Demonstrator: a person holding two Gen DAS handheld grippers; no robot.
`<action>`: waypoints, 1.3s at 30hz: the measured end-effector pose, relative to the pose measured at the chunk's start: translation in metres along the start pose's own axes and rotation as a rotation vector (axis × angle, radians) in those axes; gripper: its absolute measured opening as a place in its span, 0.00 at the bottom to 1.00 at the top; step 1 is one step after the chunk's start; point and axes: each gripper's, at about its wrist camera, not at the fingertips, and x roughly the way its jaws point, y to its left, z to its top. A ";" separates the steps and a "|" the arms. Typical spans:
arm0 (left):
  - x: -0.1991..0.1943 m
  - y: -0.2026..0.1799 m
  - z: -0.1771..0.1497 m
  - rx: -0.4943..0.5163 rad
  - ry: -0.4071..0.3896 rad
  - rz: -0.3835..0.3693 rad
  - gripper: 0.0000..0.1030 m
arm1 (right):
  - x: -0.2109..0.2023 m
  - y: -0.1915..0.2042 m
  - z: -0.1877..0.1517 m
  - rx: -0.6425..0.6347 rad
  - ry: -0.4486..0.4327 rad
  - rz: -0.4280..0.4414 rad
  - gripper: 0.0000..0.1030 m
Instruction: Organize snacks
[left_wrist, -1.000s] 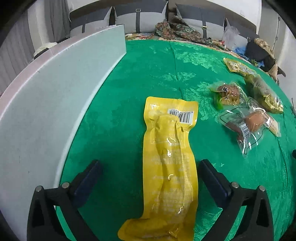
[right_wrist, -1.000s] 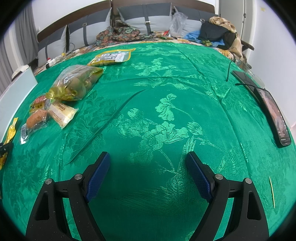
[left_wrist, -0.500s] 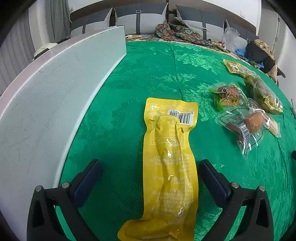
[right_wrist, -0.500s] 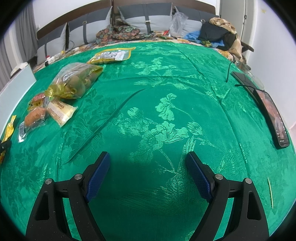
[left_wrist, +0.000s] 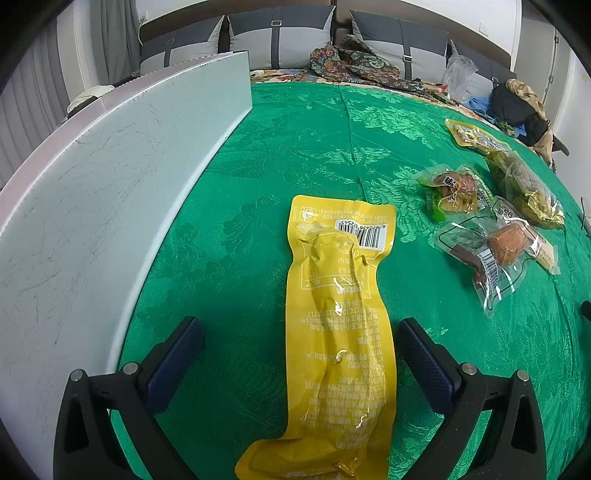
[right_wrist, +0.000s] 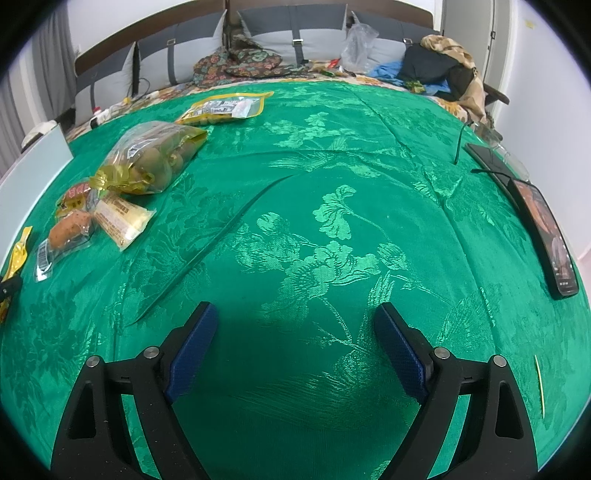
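L gripper (left_wrist: 299, 350) has its jaws wide apart, straddling the long yellow pouch (left_wrist: 341, 332) w/o touching it; the pouch lies flat on the green cloth (left_wrist: 240, 229), lengthwise between the pads, barcode end away from the camera. R gripper (right_wrist: 295, 343) is also spread apart, w/ nothing between the pads, over bare cloth well apart from the snacks.

Risks, as I judge them: the pouch is thin, slick and flat, so pads closing at this height prob. slide over it or just crumple the film. Pushing down to get under it could bunch the loose cloth into the grip too. A pinch at one end lets the rest droop and swing.

Left of the pouch stands a white board (left_wrist: 110, 177), close enough to bump on a lift. To the right, near but apart, sit the clear-wrapped snacks (left_wrist: 491, 254), olive-green bag (left_wrist: 521, 184) and far yellow pack (left_wrist: 476, 136). A careless sweep scatters them.
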 end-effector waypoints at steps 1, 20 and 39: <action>0.000 0.000 0.000 0.000 0.000 -0.001 1.00 | 0.000 0.000 0.000 0.000 0.000 0.000 0.88; -0.001 0.000 0.000 0.000 -0.001 -0.004 1.00 | 0.000 0.064 0.022 0.287 0.201 0.365 0.88; 0.000 -0.003 0.002 0.000 -0.003 -0.007 1.00 | 0.055 0.212 0.077 -0.066 0.189 0.161 0.78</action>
